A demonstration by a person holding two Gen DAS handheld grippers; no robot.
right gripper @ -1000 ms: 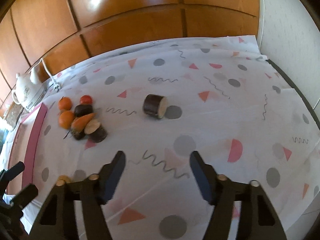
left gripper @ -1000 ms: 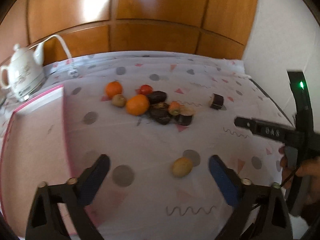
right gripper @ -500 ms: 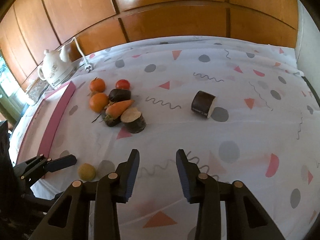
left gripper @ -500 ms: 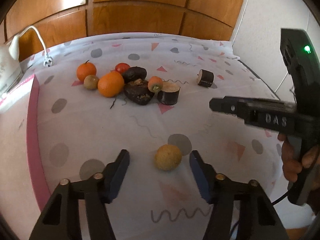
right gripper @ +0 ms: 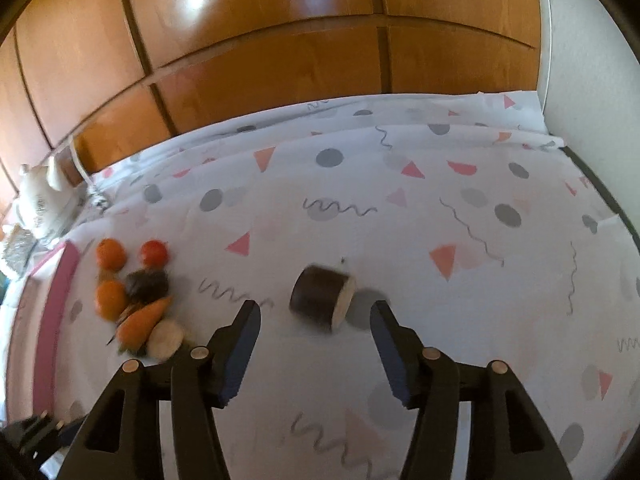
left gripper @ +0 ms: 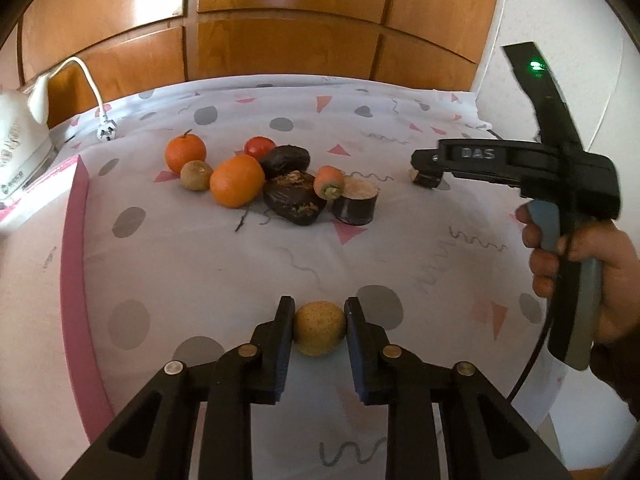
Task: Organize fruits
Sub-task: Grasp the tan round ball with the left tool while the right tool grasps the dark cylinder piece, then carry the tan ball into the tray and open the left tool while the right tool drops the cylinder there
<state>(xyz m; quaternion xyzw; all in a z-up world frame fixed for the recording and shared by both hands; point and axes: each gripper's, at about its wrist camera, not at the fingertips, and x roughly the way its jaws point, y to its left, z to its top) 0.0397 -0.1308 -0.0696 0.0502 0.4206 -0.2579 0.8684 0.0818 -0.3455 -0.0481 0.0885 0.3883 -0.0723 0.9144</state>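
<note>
Early stage: left gripper (left gripper: 320, 330) clamped on yellow fruit (left gripper: 319, 327), near side of produce pile (left gripper: 260, 178). Right gripper (right gripper: 314, 322) jaws just reopened, empty, straddling dark chunk (right gripper: 322, 296). Pile unsorted.

A thin printed cloth (left gripper: 400, 248), matt and faintly creased, is spread beneath glossy varnished wood panelling (left gripper: 288, 44), where window light is mirrored. Beside the cloth's pile of produce, dimpled skin is shown on an orange (left gripper: 237, 181) and a rough, speckled rind on the yellow fruit (left gripper: 319, 329) nearer the camera. Matt black plastic is seen on the left gripper (left gripper: 316, 320), with metal pins.
</note>
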